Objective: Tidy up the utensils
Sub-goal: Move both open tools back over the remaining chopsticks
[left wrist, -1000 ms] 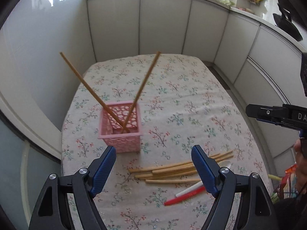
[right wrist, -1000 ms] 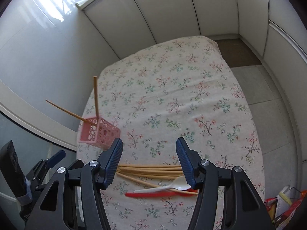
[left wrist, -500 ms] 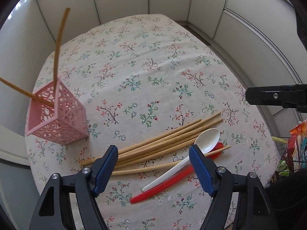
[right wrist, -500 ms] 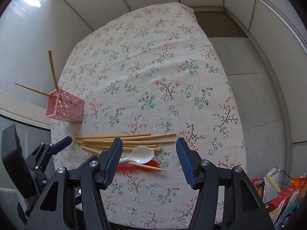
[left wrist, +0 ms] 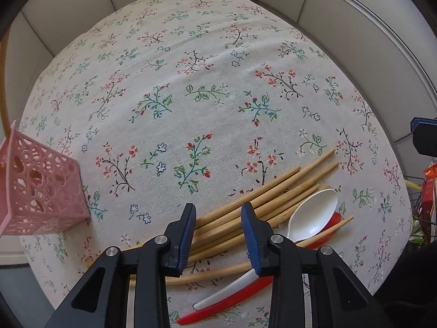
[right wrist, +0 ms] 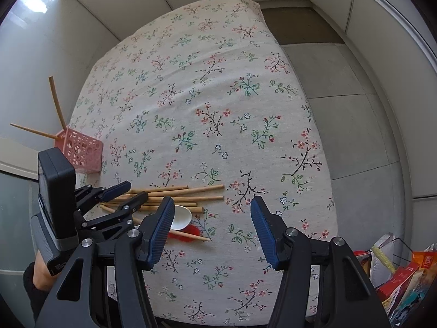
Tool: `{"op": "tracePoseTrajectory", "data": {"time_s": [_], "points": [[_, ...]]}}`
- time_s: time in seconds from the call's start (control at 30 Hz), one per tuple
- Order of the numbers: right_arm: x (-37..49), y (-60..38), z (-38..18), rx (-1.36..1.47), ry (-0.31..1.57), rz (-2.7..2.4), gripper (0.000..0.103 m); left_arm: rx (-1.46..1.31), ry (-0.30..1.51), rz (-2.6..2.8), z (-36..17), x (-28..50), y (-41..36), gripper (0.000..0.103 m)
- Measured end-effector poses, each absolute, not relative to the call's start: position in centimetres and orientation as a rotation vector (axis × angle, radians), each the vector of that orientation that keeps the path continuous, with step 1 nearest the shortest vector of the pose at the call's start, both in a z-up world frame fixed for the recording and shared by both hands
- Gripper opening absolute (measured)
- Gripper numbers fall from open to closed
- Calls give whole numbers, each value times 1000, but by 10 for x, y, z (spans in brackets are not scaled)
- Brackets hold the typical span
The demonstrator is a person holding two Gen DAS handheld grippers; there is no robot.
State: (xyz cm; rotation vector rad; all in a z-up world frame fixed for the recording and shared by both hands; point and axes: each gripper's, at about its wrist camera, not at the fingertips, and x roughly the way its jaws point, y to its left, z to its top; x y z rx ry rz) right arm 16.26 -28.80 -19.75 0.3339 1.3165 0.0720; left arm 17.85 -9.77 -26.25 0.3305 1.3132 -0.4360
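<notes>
Bamboo chopsticks (left wrist: 273, 191), slim and tapered, lie bundled near the floral tablecloth's (left wrist: 191, 68) near edge, a glossy white plastic spoon (left wrist: 314, 216) and a red one (left wrist: 226, 304) beside them. The left gripper (left wrist: 218, 210) is closing around the bundle, pads not yet pressing. The right gripper (right wrist: 213, 213) hangs apart, empty. A pink lattice basket (left wrist: 41, 191) sits at the left edge.

Black tongs (left wrist: 218, 213) frames, blue ribbed pads (right wrist: 161, 229), silver screws, dark sleeve cuff (right wrist: 31, 278)

No text, label or number can be read anywhere; print on the packages (right wrist: 407, 276) is illegible.
</notes>
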Motion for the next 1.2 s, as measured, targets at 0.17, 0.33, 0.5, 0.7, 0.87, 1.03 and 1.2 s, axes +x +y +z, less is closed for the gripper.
{"op": "tracePoseTrajectory", "data": {"time_s": [0.17, 0.33, 0.5, 0.7, 0.87, 1.03, 1.2], "points": [[162, -291, -198, 339, 1317, 69, 61, 337, 1305, -420, -269, 186, -106, 34], [164, -293, -200, 348, 1324, 64, 61, 301, 1282, -380, -271, 199, -106, 33], [164, -294, -201, 355, 1330, 65, 61, 336, 1304, -445, -272, 205, -113, 28], [165, -297, -200, 365, 1324, 59, 61, 377, 1318, -513, -261, 198, -123, 28], [165, -296, -202, 371, 1332, 67, 61, 403, 1325, -512, -262, 187, -132, 29], [166, -295, -202, 368, 1335, 68, 61, 452, 1307, -526, -259, 184, -140, 28], [168, -296, -206, 371, 1344, 57, 61, 460, 1275, -469, -266, 184, -148, 28]]}}
